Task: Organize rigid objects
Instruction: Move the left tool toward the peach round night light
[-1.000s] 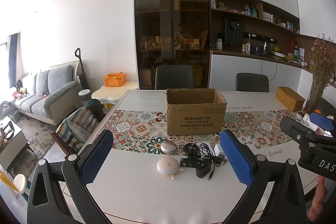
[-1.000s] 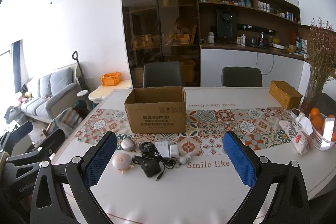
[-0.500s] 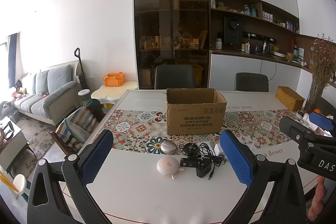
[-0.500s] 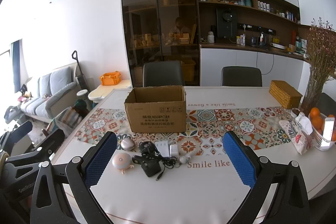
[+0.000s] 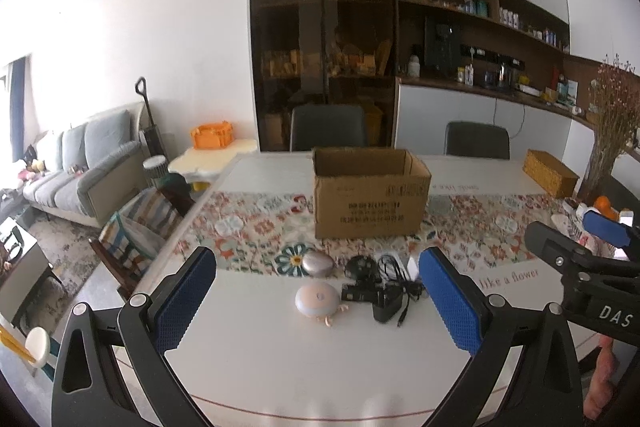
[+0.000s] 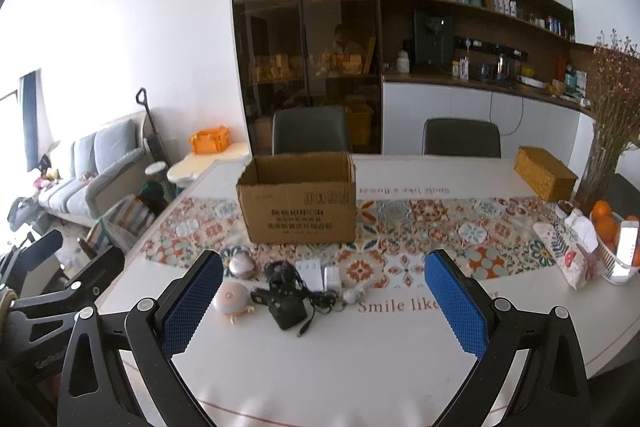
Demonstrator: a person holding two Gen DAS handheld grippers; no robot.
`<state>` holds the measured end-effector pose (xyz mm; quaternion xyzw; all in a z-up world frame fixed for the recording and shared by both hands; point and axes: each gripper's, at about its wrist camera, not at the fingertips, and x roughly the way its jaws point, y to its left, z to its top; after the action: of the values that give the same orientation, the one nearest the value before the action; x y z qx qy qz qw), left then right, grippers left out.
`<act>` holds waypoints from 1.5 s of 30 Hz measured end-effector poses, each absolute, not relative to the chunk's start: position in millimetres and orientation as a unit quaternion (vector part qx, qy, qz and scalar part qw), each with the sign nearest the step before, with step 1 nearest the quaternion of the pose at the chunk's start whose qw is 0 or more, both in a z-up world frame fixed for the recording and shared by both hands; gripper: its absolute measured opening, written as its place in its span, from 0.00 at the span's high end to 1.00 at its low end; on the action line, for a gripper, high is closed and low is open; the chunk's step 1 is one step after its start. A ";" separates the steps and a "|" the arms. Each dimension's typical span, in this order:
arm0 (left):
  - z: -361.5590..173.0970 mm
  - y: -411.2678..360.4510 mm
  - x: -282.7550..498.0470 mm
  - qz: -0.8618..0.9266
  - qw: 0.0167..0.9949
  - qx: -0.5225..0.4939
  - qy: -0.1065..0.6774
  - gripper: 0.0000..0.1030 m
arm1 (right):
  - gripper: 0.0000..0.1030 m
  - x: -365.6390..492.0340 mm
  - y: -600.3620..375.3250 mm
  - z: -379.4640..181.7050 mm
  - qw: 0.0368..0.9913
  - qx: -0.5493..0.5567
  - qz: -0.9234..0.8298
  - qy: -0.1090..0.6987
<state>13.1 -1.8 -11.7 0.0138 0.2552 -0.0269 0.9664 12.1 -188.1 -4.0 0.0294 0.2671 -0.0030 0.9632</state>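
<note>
From the left wrist, the left gripper (image 5: 316, 301) is being held above the near edge of the table (image 5: 280, 367), jaws spread wide and gripping nothing. The clutter is lying straight ahead of it, framed between the blue pads (image 5: 184, 301): a round lamp (image 5: 316, 301) nearest, a grey pebble (image 5: 317, 263) just beyond it, and a black adapter (image 5: 386, 301) with its cable (image 5: 400, 277) tangled beside the lamp, toward the right pad. The box (image 5: 370, 193) is standing open-topped farther ahead, past the pile. The right gripper (image 5: 580, 259) is being seen at the right edge, well apart from the pile.

For the step in hand, judged to be the first pick, the lamp is best taken by this gripper: it is nearest and free of the cable. The pads should be lowered on either side of its widest part, so that the dome is not being squeezed out upward.

From the right wrist, the right gripper (image 6: 324, 301) is likewise being held released and empty, short of the pile. The adapter (image 6: 286, 309) is lying ahead and toward its left pad, the lamp (image 6: 232, 301) close to that pad's tip, white plugs (image 6: 320, 275) a little farther on, and the box (image 6: 300, 199) beyond, left of centre. The left gripper (image 6: 56, 279) is showing at the left edge.

If the adapter is being taken from here, its body should be gripped rather than the cable (image 6: 316, 299), and it should be lifted slowly, since the trailing cord may drag the plugs or a small white piece (image 6: 354, 294) along.
</note>
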 end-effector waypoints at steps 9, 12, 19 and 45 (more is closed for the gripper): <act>-64.5 8.7 40.1 -0.017 0.945 0.018 0.326 0.00 | 0.02 44.6 -179.1 -52.9 0.937 0.031 0.010 0.347; -84.4 13.9 53.0 -0.023 0.938 0.019 0.346 0.00 | 0.02 55.9 -176.0 -70.4 0.928 0.035 0.013 0.371; -138.2 20.9 98.0 -0.042 0.920 0.025 0.389 0.00 | 0.02 87.8 -163.1 -114.6 0.911 0.031 0.009 0.411; -240.7 0.4 194.2 -0.145 0.876 0.150 0.435 0.07 | 0.02 161.7 -147.3 -219.9 0.865 0.067 -0.006 0.497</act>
<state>194.2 0.4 -240.7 0.1503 0.4352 -0.1447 0.8758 161.7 -147.3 -219.9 0.0674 0.4965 -0.0063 0.8654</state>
